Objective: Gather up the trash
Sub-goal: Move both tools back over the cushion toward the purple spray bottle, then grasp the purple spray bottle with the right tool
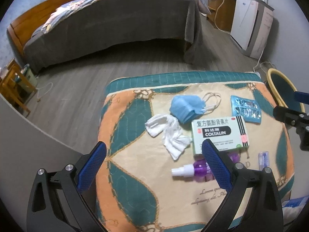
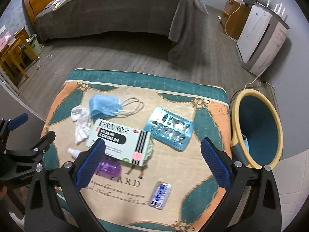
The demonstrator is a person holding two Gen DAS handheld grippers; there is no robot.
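On a patterned mat (image 1: 135, 193) (image 2: 185, 203) lie a blue face mask (image 1: 184, 106) (image 2: 102, 104), a crumpled white tissue (image 1: 170, 133) (image 2: 81, 121), a COLTALIN pill box (image 1: 220, 135) (image 2: 119, 141), a used blister pack (image 1: 245, 109) (image 2: 170, 128), a purple spray bottle (image 1: 193, 169) (image 2: 108, 166) and a small wrapper (image 1: 263, 159) (image 2: 160, 193). A yellow-rimmed teal bin (image 1: 278, 89) (image 2: 258, 127) stands right of the mat. My left gripper (image 1: 154, 166) is open above the mat's near left. My right gripper (image 2: 153, 162) is open above the mat's near middle, empty.
A bed with a grey cover (image 1: 115, 23) (image 2: 115, 9) stands across the wooden floor. A white appliance (image 1: 249, 25) (image 2: 260, 38) and a wooden cabinet (image 1: 222, 9) are at the far right. A wooden chair (image 1: 13, 89) (image 2: 13, 54) stands at the left.
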